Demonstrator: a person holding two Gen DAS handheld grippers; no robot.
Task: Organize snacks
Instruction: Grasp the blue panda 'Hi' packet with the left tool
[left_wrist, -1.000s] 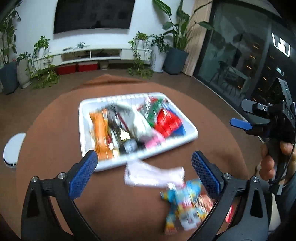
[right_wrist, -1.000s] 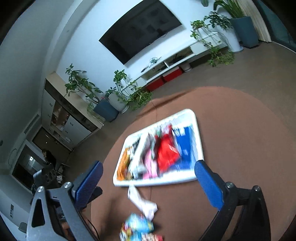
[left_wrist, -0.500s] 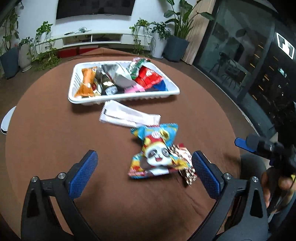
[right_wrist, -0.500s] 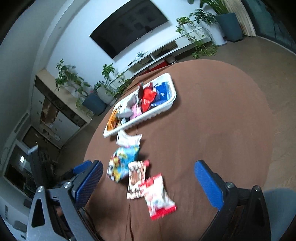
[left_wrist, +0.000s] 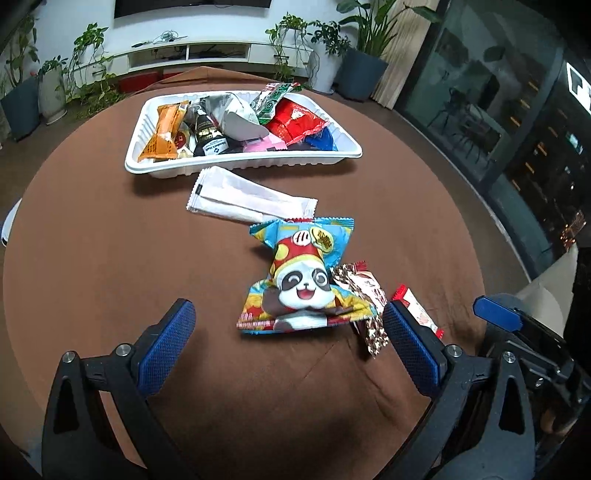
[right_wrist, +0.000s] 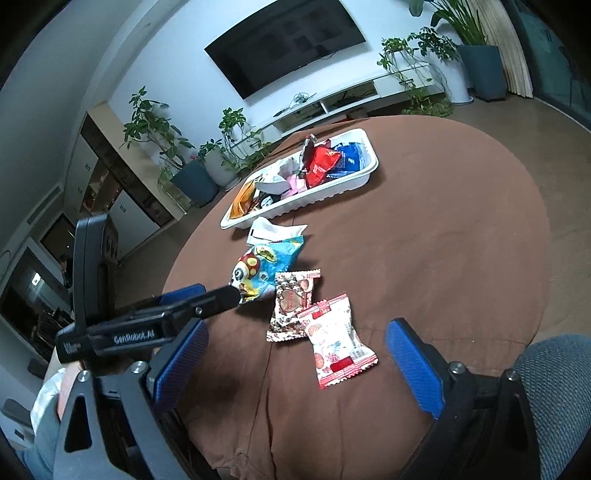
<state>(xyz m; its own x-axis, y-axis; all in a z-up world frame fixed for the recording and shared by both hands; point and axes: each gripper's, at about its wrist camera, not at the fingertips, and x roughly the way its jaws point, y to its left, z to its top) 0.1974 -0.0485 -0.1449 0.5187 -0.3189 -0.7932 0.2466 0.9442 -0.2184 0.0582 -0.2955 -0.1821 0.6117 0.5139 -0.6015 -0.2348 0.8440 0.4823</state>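
Left wrist view: the left tongs (left_wrist: 286, 345) are held wide and empty before the panda packet (left_wrist: 303, 275), presumably for collection into the nearly full tray (left_wrist: 240, 162); the right tongs (right_wrist: 295, 358) are likewise wide.

Round brown-clothed table (left_wrist: 110, 258), white snack tray (left_wrist: 236, 162), four loose snack packets (left_wrist: 306, 280)

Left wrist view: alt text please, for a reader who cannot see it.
The open left hand-held gripper hangs above a brown round table, its blue fingers either side of a blue panda snack bag. Beyond lie a white packet and a white tray filled with assorted snacks. Part of the right hand-held gripper shows at the right edge.
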